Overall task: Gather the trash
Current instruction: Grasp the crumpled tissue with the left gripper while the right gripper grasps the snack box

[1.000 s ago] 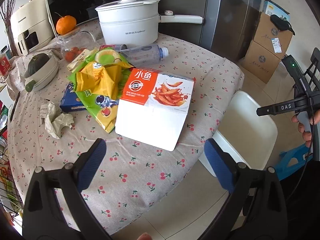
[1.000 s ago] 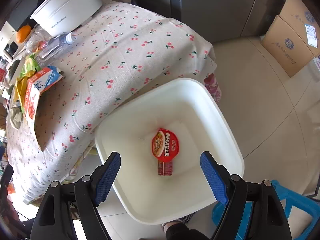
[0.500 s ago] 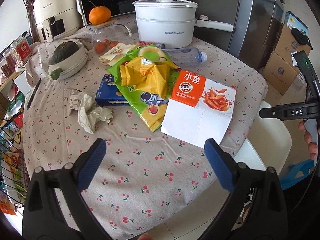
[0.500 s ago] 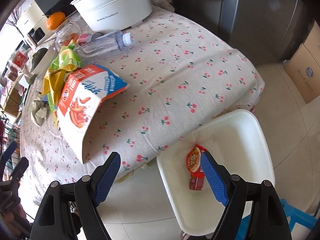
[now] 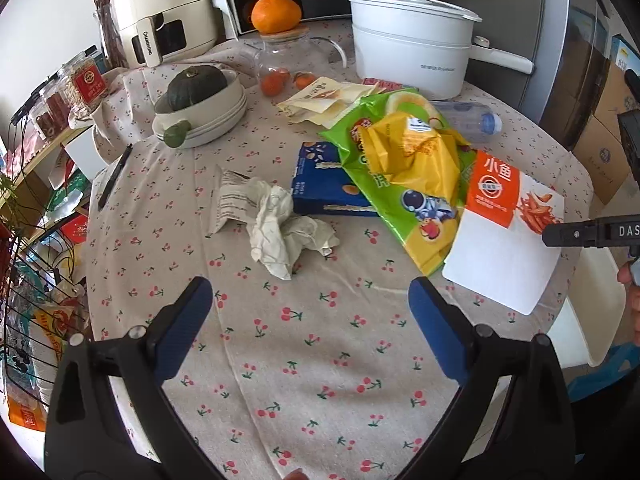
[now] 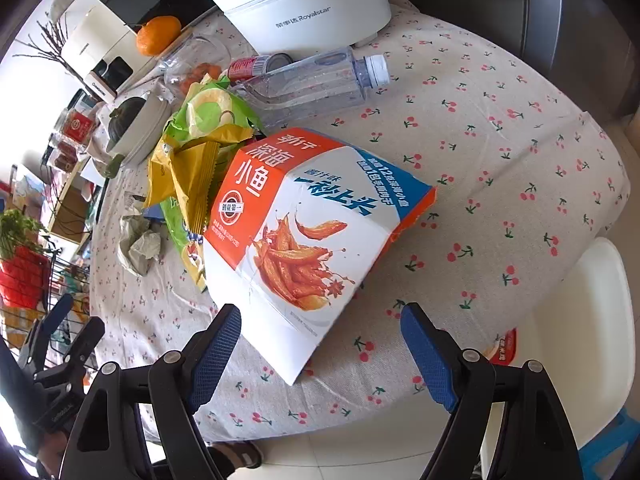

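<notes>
Trash lies on a cherry-print tablecloth [image 5: 304,364]. Crumpled paper [image 5: 280,232] sits just beyond my left gripper [image 5: 310,322], which is open and empty. Behind it lie a blue box [image 5: 324,184], a green snack bag [image 5: 404,208] with a yellow wrapper [image 5: 416,152] on top, and an orange-and-white fish snack box [image 5: 508,232]. My right gripper [image 6: 320,352] hangs open over the near corner of that snack box [image 6: 304,232]. An empty plastic bottle [image 6: 308,84] and a small can [image 6: 256,65] lie behind. The white bin [image 6: 580,312] stands below the table's right edge, holding a red cup [image 6: 502,350].
A white electric pot [image 5: 412,48], a glass jar [image 5: 280,64] with an orange on top, a bowl stack with a green squash [image 5: 200,104], a black pen [image 5: 114,178] and an air fryer [image 5: 160,16] fill the far side. A wire rack [image 5: 36,280] stands left; cardboard boxes [image 5: 608,144] right.
Both views swung left from the bin toward the table. The crumpled paper now lies ahead of the left gripper, and the fish snack box has come under the right gripper. Both stayed open.
</notes>
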